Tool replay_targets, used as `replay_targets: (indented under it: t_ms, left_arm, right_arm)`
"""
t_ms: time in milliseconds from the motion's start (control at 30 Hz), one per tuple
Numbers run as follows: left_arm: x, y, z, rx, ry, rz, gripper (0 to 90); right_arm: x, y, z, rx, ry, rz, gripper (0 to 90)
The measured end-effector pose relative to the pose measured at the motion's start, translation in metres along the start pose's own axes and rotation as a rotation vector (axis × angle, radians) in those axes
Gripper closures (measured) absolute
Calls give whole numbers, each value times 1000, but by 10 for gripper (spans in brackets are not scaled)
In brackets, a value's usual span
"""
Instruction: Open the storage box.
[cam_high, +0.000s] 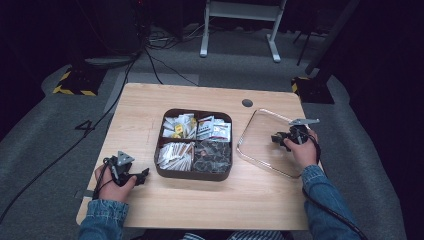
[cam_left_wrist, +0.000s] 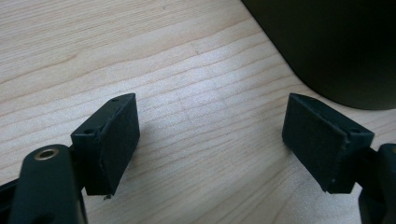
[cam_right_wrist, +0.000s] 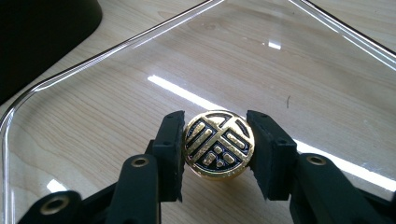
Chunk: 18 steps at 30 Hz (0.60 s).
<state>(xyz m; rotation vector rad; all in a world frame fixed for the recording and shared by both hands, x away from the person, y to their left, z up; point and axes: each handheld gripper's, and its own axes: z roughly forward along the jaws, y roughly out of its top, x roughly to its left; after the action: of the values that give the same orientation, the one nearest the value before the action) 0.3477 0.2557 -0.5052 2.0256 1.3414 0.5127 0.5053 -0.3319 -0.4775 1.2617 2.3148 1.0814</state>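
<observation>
While L gripper (cam_left_wrist: 210, 144) gapes, R gripper (cam_right_wrist: 215, 149) clamps lid knob (cam_right_wrist: 218, 144).

Centre of my table (cam_high: 145, 100): four-compartment tray (cam_high: 194, 174) (packets in each). To its right lies the lid (cam_high: 260, 135), its knob (cam_right_wrist: 219, 144) between my right gripper (cam_high: 278, 139) jaws; my left gripper (cam_high: 145, 174) sits just left of the tray

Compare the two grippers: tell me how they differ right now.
The left gripper has its jaws spread wide with only bare table between them; the right gripper is closed on the round gold-and-black knob of the clear lid. The left sits beside the dark tray, the right over the lid. Both have black jaws and are hand-held.
</observation>
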Motion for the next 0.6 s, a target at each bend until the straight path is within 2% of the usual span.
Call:
replay_targets:
  t_ms: [433,533,600]
  left_arm:
    - [0,0,0,0,0,0,194]
    - [0,0,0,0,0,0,194]
    - [0,0,0,0,0,0,194]
  right_arm:
    - [-2,-10,6,2,9,32,589]
    - [-2,-11,6,2,8,27,586]
    - [-2,-11,6,-6,17,37,527]
